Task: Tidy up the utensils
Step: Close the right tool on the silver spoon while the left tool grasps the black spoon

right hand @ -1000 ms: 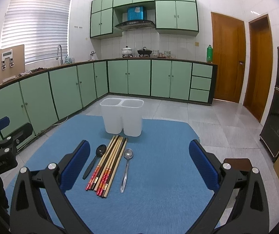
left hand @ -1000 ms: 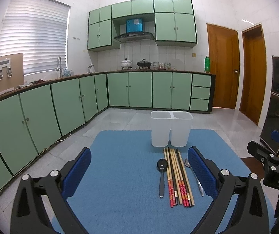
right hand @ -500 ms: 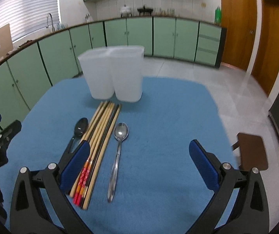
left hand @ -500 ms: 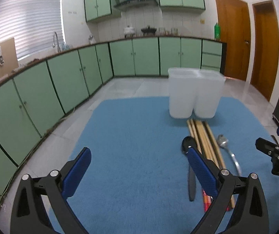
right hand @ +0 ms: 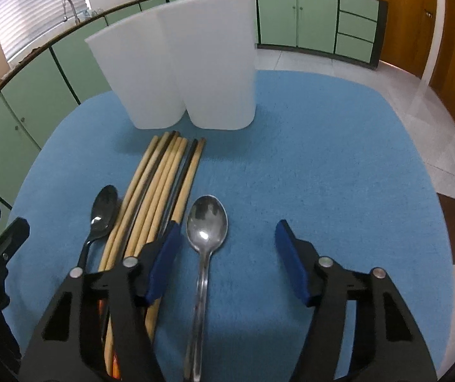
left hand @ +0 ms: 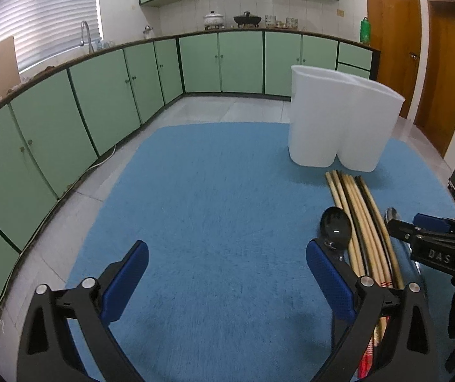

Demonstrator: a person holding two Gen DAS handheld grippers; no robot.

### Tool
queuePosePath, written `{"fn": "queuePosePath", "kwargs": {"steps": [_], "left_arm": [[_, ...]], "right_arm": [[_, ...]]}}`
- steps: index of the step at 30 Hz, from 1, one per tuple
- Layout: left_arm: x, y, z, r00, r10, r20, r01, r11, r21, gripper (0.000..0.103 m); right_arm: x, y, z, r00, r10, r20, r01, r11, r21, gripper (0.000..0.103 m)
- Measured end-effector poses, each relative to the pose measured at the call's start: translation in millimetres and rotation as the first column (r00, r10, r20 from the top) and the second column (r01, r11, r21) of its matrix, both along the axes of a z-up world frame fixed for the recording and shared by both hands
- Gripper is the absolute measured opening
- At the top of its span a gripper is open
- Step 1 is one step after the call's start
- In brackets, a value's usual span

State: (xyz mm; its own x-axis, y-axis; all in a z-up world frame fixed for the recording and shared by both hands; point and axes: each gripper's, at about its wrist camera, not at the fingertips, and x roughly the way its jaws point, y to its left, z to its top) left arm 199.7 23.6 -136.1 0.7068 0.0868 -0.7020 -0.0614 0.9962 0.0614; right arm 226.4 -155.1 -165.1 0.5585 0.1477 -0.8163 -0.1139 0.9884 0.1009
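Observation:
A white two-compartment holder [right hand: 179,63] stands upright on a blue mat [right hand: 323,165]; it also shows in the left wrist view [left hand: 342,117]. In front of it lie several wooden chopsticks [right hand: 160,184], a black spoon [right hand: 101,213] to their left and a steel spoon [right hand: 205,222] to their right. My right gripper [right hand: 227,238] is open and low over the mat, with the steel spoon's handle between its fingers. My left gripper [left hand: 224,264] is open and empty over bare mat, left of the black spoon [left hand: 335,227] and chopsticks [left hand: 361,216].
The mat lies on a tiled floor [left hand: 227,108] ringed by green cabinets [left hand: 106,95]. Wooden doors [left hand: 393,38] stand at the right. A brown stool [right hand: 450,232] sits off the mat's right edge.
Both grippers have dropped lower and moved forward toward the utensils. The right gripper has come down around the steel spoon's handle. The holder looms larger.

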Motion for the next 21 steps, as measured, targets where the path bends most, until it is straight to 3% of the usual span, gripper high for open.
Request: {"fn": "queuePosePath", "kwargs": {"steps": [4, 9, 17, 21], "left_arm": [[4.4, -0.2, -6.0, 1.000, -0.002, -0.009, 0.002, 1.000, 0.000, 0.097], [9.7, -2.9, -10.3, 1.000, -0.009, -0.021, 0.008, 1.000, -0.012, 0.097], [18.3, -34.6, -16.8, 0.990, -0.132, -0.048, 0.130, 0.991, -0.036, 0.097], [26.5, -48.0, -24.2, 0.984, -0.157, -0.081, 0.157, 0.988, -0.005, 0.097]], "right_arm": [[6.4, 6.2, 1.0, 1.000, 0.006, 0.014, -0.006, 1.000, -0.006, 0.050], [2.8, 8.5, 1.0, 0.999, 0.017, 0.029, -0.016, 1.000, -0.023, 0.027], [-4.7, -8.0, 3.8, 1.000, 0.007, 0.021, -0.007, 1.000, 0.003, 0.026], [-4.7, -17.3, 5.4, 1.000, -0.008, 0.024, 0.008, 1.000, 0.001, 0.026]]}}
